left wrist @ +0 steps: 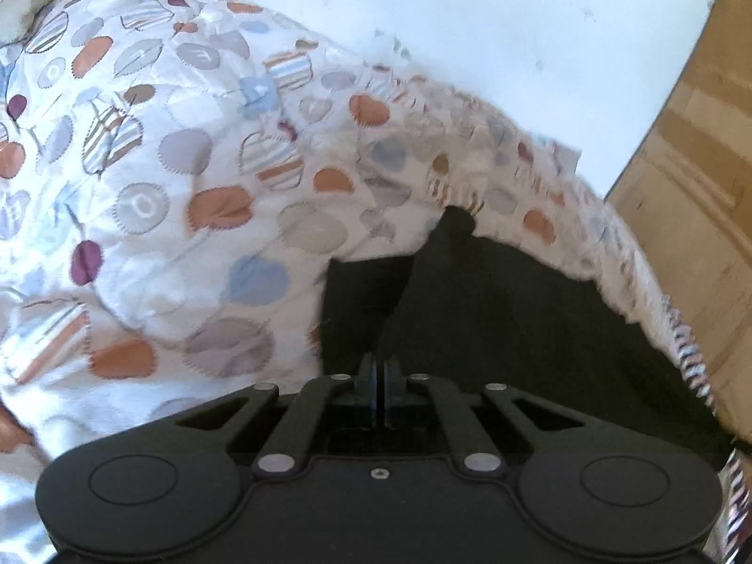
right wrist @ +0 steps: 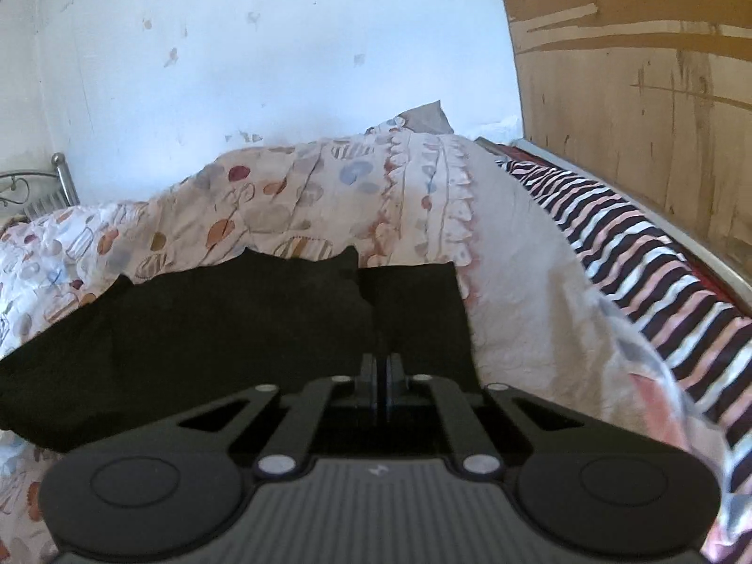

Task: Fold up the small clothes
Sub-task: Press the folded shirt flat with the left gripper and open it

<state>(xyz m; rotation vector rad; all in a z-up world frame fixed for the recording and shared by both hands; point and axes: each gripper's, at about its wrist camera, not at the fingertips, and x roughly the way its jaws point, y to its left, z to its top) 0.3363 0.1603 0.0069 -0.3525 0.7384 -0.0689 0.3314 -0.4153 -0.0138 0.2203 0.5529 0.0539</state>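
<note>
Left tongs (left wrist: 379, 366) closed, pads together at near edge of black garment (left wrist: 493, 310); cloth pinched, likely thin bite. Right tongs (right wrist: 379, 366) closed likewise on same garment (right wrist: 235, 319). Garment on bed over patterned quilt (left wrist: 164, 164), near quilt's frilled edge. Risks: thin bite slips when lifted, fold collapses; quilt fabric caught with garment, drags along; uneven lift by two hands skews fold. Beyond: striped sheet (right wrist: 634, 254), wooden board (right wrist: 634, 94), wall (right wrist: 235, 47).

Both wrist views look down close over the black garment (left wrist: 493, 310) on the quilt (right wrist: 291, 207)
</note>
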